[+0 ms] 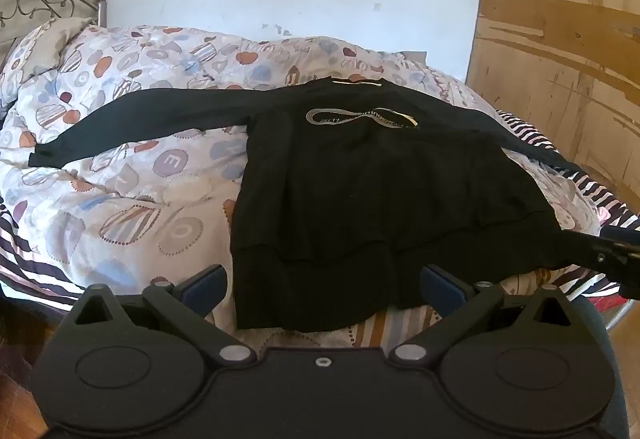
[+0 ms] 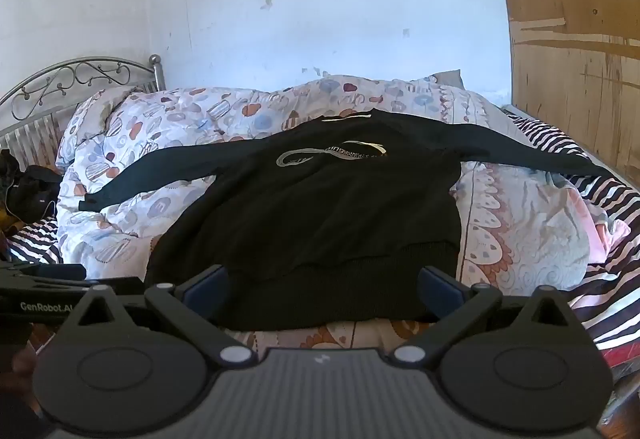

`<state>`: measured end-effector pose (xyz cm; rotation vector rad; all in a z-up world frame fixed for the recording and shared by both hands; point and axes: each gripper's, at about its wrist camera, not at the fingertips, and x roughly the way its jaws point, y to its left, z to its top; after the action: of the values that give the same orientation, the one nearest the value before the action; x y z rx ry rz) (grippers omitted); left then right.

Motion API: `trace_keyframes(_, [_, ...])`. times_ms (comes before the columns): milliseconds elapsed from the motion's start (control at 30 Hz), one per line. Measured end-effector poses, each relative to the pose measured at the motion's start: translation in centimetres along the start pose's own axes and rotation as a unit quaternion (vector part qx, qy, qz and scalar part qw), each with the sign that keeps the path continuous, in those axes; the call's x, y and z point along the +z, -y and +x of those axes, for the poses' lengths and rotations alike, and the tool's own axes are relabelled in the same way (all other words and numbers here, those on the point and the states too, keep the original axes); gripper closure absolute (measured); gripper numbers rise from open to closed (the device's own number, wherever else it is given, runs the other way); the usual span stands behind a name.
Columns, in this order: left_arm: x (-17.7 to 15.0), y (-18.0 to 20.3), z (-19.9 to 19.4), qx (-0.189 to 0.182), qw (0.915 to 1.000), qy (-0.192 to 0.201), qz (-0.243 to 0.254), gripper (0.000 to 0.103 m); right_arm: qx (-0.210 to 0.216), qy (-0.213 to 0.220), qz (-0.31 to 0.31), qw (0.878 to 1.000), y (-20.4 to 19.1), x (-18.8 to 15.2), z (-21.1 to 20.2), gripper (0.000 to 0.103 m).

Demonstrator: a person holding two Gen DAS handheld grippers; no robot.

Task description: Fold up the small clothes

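A small black long-sleeved sweater [image 1: 360,179] with a silver infinity logo lies flat, face up, on the patterned quilt; it also shows in the right wrist view [image 2: 320,207]. Both sleeves are spread out sideways. My left gripper [image 1: 324,285] is open and empty, its blue-padded fingers wide apart just over the sweater's hem at the near left. My right gripper [image 2: 322,285] is open and empty over the hem's near right part. The right gripper's side shows at the right edge of the left wrist view [image 1: 616,247].
The quilt [image 1: 120,167] covers a bed with a metal headboard [image 2: 80,83] at the left. A striped sheet [image 2: 592,175] lies at the right. A wooden panel [image 1: 560,39] stands at the right, a white wall behind. Dark clothes [image 2: 28,187] lie at the far left.
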<state>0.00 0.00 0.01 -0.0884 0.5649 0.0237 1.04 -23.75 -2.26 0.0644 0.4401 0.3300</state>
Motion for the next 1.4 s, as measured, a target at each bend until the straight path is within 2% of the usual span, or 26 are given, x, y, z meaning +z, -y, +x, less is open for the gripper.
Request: trace_keyframes(1400, [-0.09, -0.02, 0.15, 0.001, 0.9999, -0.01, -0.005, 0.001, 0.002, -0.006, 0.019, 1.0, 0.65, -0.31, 0.0, 0.0])
